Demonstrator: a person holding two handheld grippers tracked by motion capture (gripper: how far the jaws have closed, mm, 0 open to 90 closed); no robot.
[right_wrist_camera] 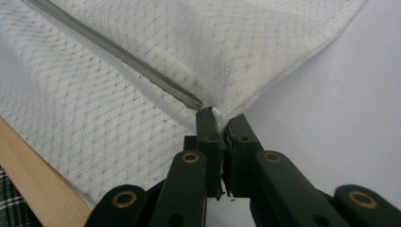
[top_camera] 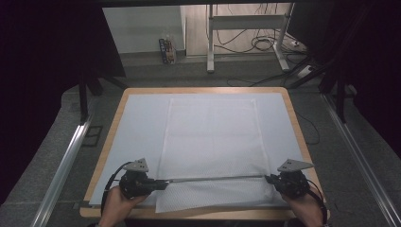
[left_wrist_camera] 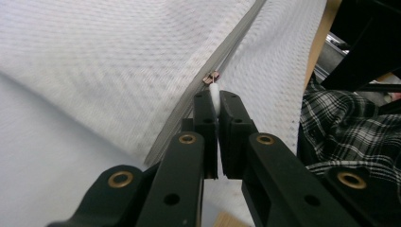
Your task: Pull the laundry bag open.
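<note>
White mesh cover [top_camera: 210, 142] lying flat on the table [top_camera: 113, 123], zipper [top_camera: 213, 178] stretched taut between both claws. Left claw [left_wrist_camera: 215, 101] pinching the white zipper pull [left_wrist_camera: 214, 94]; right claw [right_wrist_camera: 219, 118] clamping the cover's corner. Best keeping tension even, pulling level. Gripper views revealing the pinch points, too small from above.

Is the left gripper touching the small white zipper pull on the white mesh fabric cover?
Touching. In the left gripper view, the left gripper is shut on the white pull tab.
</note>
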